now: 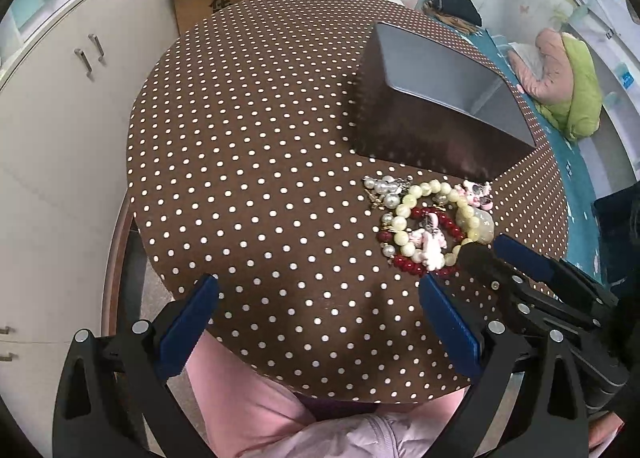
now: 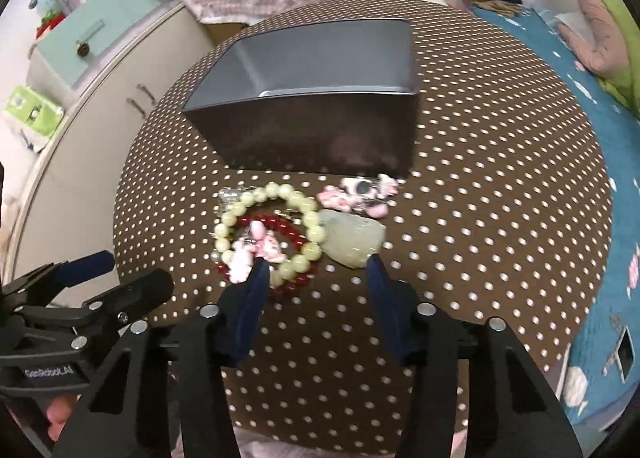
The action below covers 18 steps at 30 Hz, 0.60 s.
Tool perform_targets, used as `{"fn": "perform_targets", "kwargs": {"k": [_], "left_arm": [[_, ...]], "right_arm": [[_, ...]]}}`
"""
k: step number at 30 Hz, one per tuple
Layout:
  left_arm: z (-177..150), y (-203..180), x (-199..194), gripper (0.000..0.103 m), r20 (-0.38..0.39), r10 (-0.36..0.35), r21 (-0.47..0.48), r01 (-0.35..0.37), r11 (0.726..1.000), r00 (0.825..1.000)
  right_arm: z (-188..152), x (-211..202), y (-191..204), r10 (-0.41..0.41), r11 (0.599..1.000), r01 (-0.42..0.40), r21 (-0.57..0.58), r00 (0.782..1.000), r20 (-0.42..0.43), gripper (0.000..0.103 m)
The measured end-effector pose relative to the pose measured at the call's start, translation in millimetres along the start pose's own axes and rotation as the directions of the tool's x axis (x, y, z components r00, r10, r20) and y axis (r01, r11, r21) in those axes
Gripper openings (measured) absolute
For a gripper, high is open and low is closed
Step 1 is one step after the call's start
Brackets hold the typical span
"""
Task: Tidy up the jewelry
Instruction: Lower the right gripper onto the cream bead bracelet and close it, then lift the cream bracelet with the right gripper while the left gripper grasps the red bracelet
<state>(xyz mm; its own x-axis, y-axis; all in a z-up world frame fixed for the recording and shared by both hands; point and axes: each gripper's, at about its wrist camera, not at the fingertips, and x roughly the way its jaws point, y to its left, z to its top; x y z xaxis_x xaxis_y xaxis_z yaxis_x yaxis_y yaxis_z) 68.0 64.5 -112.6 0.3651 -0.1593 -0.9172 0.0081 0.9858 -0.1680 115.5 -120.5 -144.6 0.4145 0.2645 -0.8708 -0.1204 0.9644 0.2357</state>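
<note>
1. The left gripper (image 1: 318,304) hangs wide, nothing between its pads, over the dotted table (image 1: 248,178).
2. At its 2 o'clock, the right gripper (image 2: 316,272) stands half-spread, clasping nothing, at the bracelets (image 2: 266,236).
3. The gray box (image 2: 312,98) sits beyond, at 12 o'clock.

Both wrist cameras look steeply down, close over the dotted table (image 1: 260,178), sharing the jewelry pile (image 2: 288,234) and grey box (image 1: 440,98).

A home bedroom: a bed (image 2: 568,106) (teal sheet), cupboards (image 1: 60,106), a polka-dot table (image 1: 256,162).
</note>
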Motion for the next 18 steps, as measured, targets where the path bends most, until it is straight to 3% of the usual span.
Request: {"fn": "perform_targets", "kwargs": {"k": [13, 18], "left_arm": [[5, -5, 13, 0.096, -0.033, -0.019, 0.016, 0.02, 1.0, 0.999], [5, -12, 15, 0.096, -0.038, -0.026, 0.025, 0.027, 0.999, 0.999]], "right_arm": [[26, 28, 10, 0.011, 1.0, -0.011, -0.003, 1.0, -0.003, 0.01], [22, 8, -5, 0.029, 0.999, -0.03, 0.029, 0.999, 0.032, 0.01]]}}
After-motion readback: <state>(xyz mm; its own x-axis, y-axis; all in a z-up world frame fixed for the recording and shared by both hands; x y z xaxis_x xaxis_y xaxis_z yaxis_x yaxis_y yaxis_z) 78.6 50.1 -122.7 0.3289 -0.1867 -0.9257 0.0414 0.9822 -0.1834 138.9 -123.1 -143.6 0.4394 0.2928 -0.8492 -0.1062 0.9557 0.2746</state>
